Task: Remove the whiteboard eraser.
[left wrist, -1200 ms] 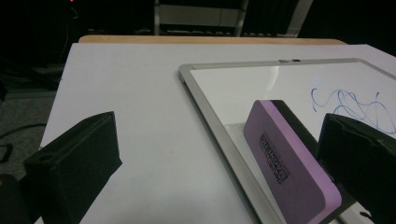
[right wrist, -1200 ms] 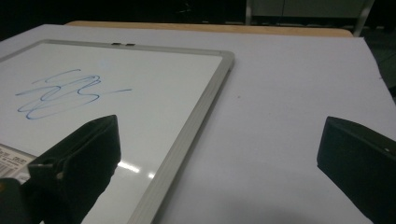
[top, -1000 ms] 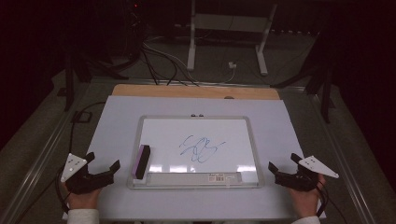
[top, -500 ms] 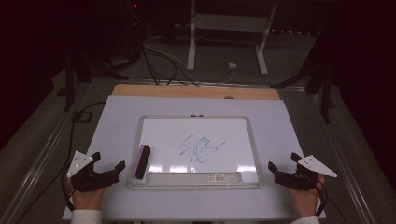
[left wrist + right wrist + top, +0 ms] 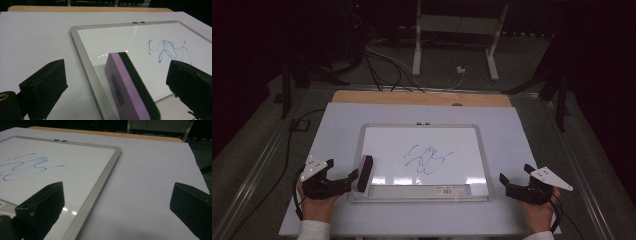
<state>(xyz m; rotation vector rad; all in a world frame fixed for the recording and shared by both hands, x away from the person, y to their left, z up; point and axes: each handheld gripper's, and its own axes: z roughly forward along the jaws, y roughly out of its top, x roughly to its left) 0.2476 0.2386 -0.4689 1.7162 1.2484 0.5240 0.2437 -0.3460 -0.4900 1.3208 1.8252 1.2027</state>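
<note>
High view, nearest edge: two hands come in at the bottom of the desk [image 5: 332, 135], each holding a claw.
Left claw [image 5: 346, 181]: at the lower left corner of the whiteboard, jaws spread wide and pointing at the eraser; nothing is held.
Left gripper view: the eraser [image 5: 130, 86] sits between the two black jaws, but neither jaw touches it.
Right claw [image 5: 508, 183]: just off the whiteboard's lower right corner, jaws wide apart and empty, resting over the pale sheet [image 5: 155, 182] that covers the desk.
Eraser [image 5: 364, 172]: purple body with a black felt side, standing on its long edge on the whiteboard's left rim, near the bottom corner.
Whiteboard [image 5: 382, 145]: lying flat in the middle of the desk, silver frame, a label strip along its near edge.
Scribble [image 5: 426, 160]: blue marker loops at the centre of the whiteboard, well apart from the eraser.
Far edge: a strip of bare wood [image 5: 422, 98] shows beyond the sheet.
Beyond the desk: cables [image 5: 382, 62] on a dark floor.
</note>
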